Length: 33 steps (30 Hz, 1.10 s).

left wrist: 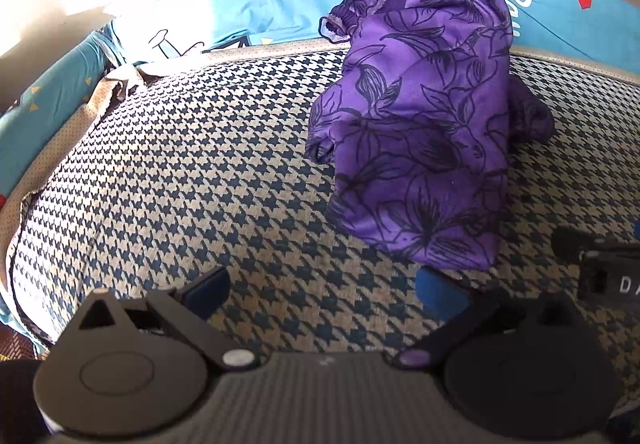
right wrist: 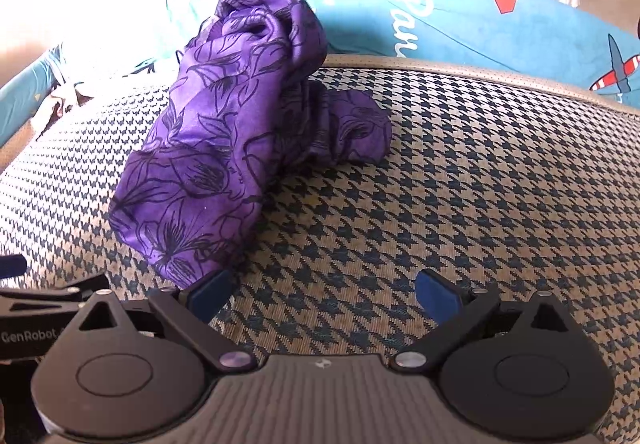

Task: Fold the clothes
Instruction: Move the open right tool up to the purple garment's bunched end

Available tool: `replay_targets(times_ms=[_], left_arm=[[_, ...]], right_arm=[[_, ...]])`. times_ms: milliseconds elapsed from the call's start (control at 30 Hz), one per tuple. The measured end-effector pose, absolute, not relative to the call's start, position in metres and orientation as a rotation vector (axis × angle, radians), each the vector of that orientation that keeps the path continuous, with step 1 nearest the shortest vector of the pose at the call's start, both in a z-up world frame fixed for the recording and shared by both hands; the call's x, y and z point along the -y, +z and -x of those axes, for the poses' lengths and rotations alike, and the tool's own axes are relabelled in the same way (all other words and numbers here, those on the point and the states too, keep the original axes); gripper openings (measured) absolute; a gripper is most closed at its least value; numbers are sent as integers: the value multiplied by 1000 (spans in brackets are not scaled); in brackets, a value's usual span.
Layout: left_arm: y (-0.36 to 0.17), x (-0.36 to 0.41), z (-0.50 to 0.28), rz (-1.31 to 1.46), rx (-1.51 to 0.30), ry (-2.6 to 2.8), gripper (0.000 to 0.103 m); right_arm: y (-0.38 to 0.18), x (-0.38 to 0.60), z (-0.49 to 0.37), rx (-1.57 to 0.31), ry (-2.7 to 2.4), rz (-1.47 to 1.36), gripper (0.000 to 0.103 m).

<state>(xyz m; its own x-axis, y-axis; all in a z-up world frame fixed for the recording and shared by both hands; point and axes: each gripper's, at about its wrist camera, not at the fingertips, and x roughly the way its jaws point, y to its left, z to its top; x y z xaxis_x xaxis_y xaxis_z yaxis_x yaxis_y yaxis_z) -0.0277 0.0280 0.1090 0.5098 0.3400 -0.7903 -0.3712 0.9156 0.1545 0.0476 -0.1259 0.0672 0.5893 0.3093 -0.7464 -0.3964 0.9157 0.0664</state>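
You are holding both grippers low over the houndstooth cover [left wrist: 180, 172], and nothing is being folded yet: the purple floral garment [left wrist: 420, 116] is sitting in a crumpled heap toward the far side of that cover, bunched up against the blue printed bedding [left wrist: 272, 4] behind it. Your left gripper [left wrist: 324, 290] is hovering with its jaws spread wide and gripping nothing, the heap lying ahead and to its right. Your right gripper [right wrist: 324, 290] is likewise standing wide open and empty, with its left fingertip [right wrist: 210, 290] just beside the near end of the garment, possibly brushing it; contact is hard to judge. This looks like the opening step, reaching in to take hold. The next move is probably calling for each gripper to find a separate edge or corner, then pull the cloth apart and flat before any fold.
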Motion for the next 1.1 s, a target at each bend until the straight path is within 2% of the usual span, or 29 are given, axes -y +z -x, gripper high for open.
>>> replay_targets(times_ms=[1100], left_arm=[[110, -27, 28, 31, -939, 429, 103]], right_arm=[[66, 128, -52, -847, 393, 109, 100]])
